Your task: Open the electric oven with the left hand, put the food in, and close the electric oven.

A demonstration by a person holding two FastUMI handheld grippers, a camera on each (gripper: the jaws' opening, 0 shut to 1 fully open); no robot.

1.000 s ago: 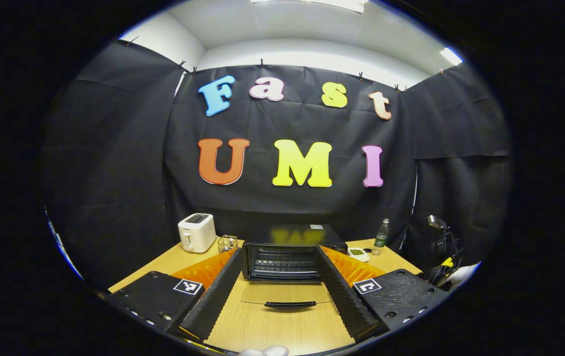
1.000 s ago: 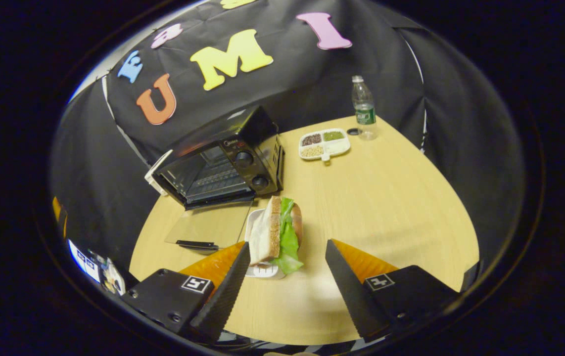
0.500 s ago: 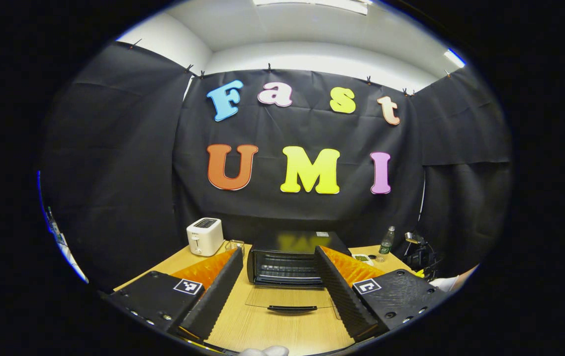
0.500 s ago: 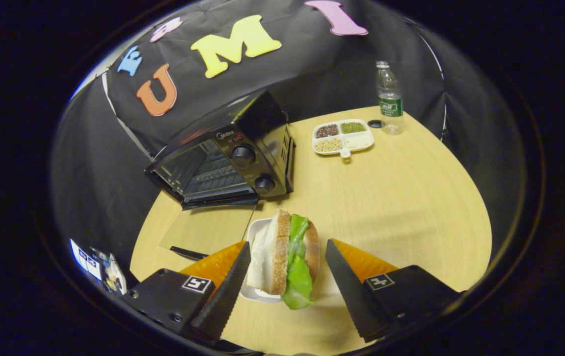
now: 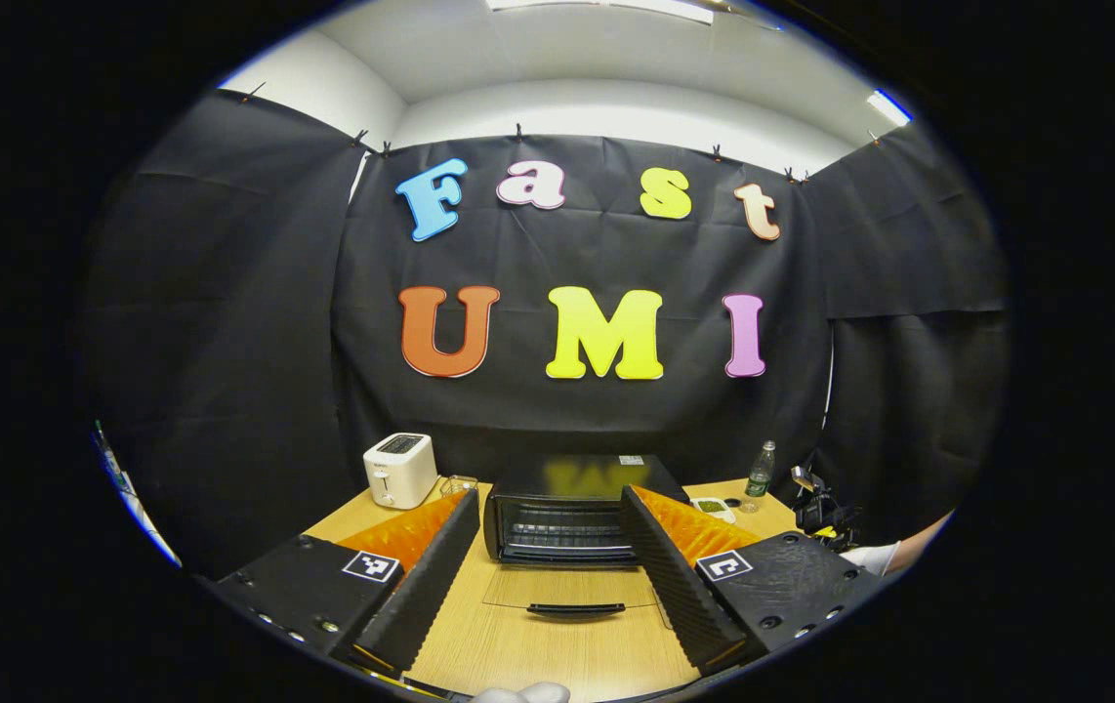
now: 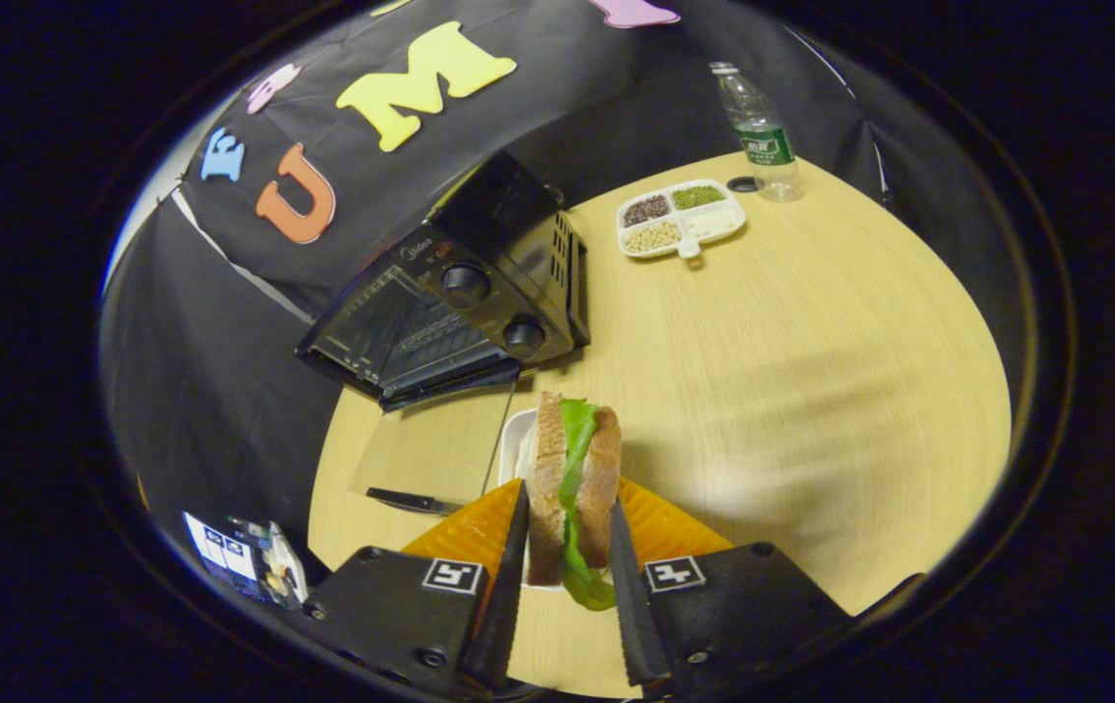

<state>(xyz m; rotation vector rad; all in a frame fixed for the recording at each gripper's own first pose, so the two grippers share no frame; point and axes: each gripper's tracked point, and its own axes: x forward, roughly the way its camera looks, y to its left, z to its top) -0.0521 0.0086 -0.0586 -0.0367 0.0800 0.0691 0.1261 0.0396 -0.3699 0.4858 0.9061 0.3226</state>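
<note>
The left gripper point(image 5: 546, 576) hangs wide open before the oven point(image 5: 572, 510). Its door point(image 5: 572, 591) lies flat on the table point(image 5: 538, 649). A toaster point(image 5: 400, 470) stands left, perhaps beside a jar point(image 5: 458, 484).

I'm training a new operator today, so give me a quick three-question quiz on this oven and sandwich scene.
1. True or false: the oven door is shut.
2. What does the right gripper hold? A) bottle B) sandwich C) toaster
3. Fill in: the left gripper jaws stand ____, with the door handle between them farther off.

Key: 1 false, the door lies flat on the table. 2 B, both jaws press the sandwich. 3 open.
</note>
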